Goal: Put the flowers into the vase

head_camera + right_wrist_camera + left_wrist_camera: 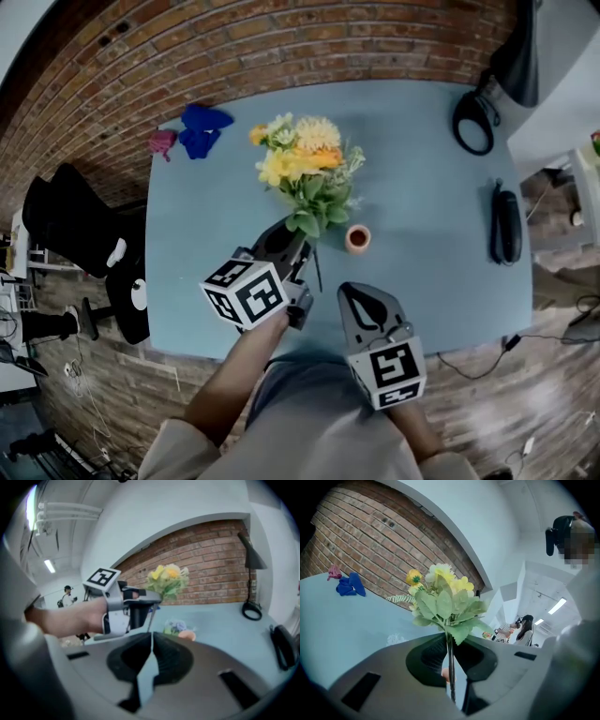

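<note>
Left gripper (451,656) pinches flowers (445,604) low on the stem; I judge them light, floppy, top-heavy. Right gripper (151,641) closed, empty.

Looks like an office or lab workroom — a plain blue-grey table (431,187) set against a brick wall (281,47), a black desk lamp (251,557) on it, a black chair (75,220) alongside, cables (553,335) trailing over the wood floor (525,403). Overhead, strip lights (557,605) and bare pipes (61,510) — and another person (526,631) standing in the background.
</note>
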`<control>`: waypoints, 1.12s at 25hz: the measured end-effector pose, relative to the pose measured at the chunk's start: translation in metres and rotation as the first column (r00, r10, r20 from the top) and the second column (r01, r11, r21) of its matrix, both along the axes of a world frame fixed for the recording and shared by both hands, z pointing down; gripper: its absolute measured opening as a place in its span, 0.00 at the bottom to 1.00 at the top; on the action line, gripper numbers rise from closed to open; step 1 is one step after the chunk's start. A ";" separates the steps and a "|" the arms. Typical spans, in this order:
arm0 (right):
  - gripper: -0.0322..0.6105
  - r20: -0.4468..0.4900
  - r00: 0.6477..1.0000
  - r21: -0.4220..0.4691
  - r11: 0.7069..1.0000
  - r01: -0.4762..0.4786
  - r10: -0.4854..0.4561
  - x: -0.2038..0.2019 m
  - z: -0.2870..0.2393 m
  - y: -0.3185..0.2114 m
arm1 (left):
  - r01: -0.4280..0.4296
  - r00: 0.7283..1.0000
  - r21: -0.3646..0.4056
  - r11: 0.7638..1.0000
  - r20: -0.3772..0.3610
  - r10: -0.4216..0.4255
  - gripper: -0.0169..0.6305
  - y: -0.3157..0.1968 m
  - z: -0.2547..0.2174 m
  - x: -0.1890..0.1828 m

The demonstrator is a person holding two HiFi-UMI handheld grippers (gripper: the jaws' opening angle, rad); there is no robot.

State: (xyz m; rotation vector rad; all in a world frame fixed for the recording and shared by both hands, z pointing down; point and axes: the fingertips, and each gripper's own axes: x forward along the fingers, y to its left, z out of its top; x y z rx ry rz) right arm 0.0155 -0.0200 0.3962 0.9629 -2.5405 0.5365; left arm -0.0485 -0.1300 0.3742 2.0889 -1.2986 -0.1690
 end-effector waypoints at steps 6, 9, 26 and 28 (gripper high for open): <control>0.09 0.006 1.000 -0.014 1.000 -0.021 0.021 0.011 0.004 -0.001 | -0.007 1.000 0.038 0.999 -0.014 0.008 0.11 -0.014 -0.014 0.012; 0.09 0.005 1.000 -0.018 1.000 -0.024 0.024 0.013 0.004 -0.003 | -0.015 1.000 0.064 0.998 -0.018 0.016 0.11 -0.021 -0.022 0.019; 0.09 -0.008 0.998 -0.042 0.997 -0.062 0.062 0.029 0.013 -0.006 | -0.024 0.999 0.183 0.983 -0.039 0.032 0.11 -0.055 -0.045 0.044; 0.09 -0.002 0.997 -0.044 0.996 -0.078 0.078 0.031 0.015 -0.005 | -0.026 0.999 0.201 0.979 -0.036 0.034 0.11 -0.058 -0.046 0.047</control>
